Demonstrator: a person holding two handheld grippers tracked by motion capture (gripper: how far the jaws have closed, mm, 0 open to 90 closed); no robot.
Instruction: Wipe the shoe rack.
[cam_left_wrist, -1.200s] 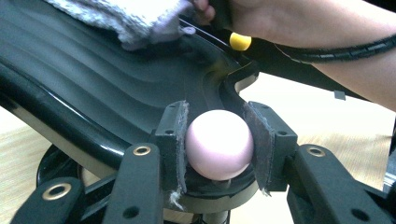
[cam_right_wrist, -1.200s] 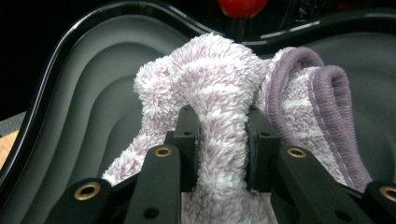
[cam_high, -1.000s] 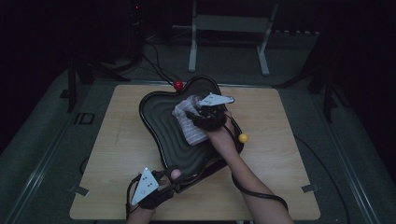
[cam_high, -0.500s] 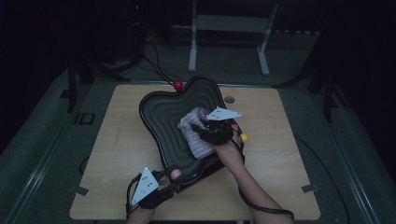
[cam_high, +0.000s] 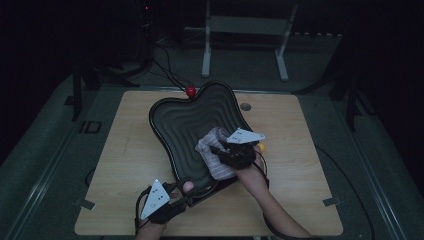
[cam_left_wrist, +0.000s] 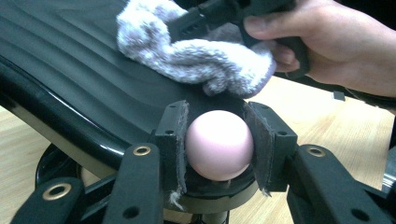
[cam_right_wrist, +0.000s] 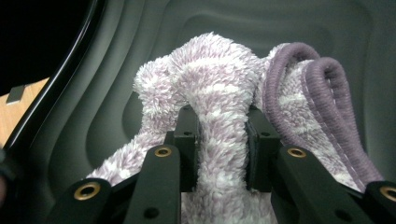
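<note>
Ahead of your right gripper (cam_high: 218, 148) the ridged black tray (cam_high: 190, 117) lies open up to its raised rim. Behind it, your left gripper (cam_high: 186, 192) and pink ball (cam_left_wrist: 218, 144) block the tray's near edge.

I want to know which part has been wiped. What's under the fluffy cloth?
The cloth lies on the rippled inner surface of the black tray, pinched by the right gripper. The patch of tray directly beneath it is covered, so its state cannot be seen.
</note>
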